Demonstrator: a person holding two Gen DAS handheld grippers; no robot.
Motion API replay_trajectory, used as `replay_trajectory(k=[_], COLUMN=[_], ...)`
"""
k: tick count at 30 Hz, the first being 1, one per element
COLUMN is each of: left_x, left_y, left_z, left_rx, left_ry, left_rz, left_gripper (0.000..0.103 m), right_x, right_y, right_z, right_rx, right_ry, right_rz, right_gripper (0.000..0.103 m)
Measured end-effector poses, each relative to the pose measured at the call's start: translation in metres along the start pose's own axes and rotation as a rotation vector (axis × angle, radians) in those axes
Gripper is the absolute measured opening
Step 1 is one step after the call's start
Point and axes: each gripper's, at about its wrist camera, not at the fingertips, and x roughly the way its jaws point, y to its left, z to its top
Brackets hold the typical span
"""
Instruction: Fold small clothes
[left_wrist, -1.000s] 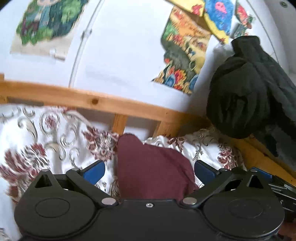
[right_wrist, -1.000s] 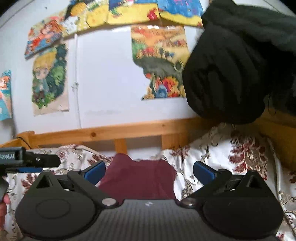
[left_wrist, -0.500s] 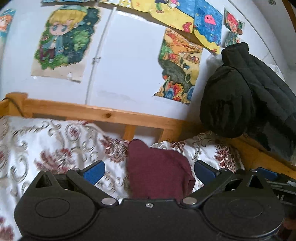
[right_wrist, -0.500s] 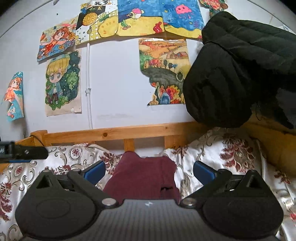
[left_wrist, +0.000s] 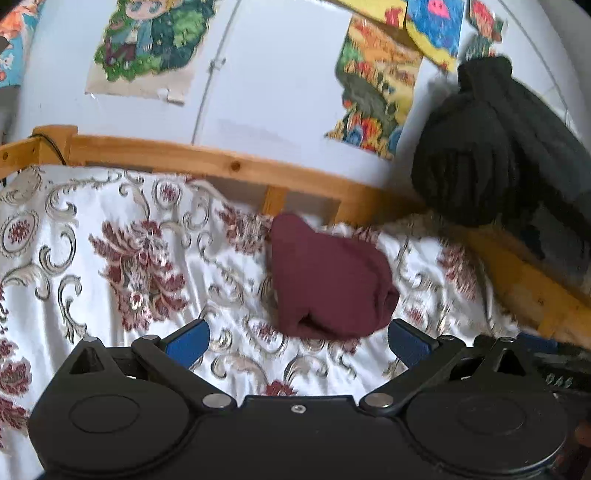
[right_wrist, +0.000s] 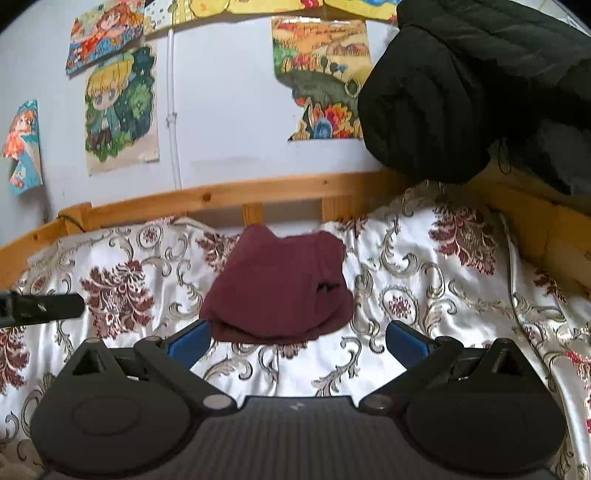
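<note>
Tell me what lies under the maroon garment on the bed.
The folded maroon garment rests on the white floral bedspread, whose pattern shows all around it. Whatever is directly beneath the cloth is covered. Both open grippers, left and right, hold nothing.

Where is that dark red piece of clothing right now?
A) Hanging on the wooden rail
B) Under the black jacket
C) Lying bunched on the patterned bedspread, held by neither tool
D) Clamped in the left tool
C: the dark red garment lies folded on the bedspread, ahead of the open right tool and left tool, touching neither.
</note>
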Motion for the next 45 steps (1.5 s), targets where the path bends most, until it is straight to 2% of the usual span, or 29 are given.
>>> replay_trajectory(k=[6,11,45], left_x=[0.011,0.016,0.015], left_y=[0.008,0.014,0.012], left_z=[-0.008,-0.007,-0.008], left_rx=[-0.024,-0.068,-0.054], left_ry=[0.04,0.072,0.071], left_rz=[0.038,0.037,0.048], left_gripper=[0.102,0.102,0.102], right_x=[0.003,0.006,0.006], right_y=[-0.002,-0.004,-0.006], right_z=[-0.001,-0.003,-0.006], right_rx=[0.012,0.028,0.045], right_ry=[0.012,0.031,0.047], right_rz=[-0.024,-0.018,-0.03], right_gripper=[0.103,0.103,0.103])
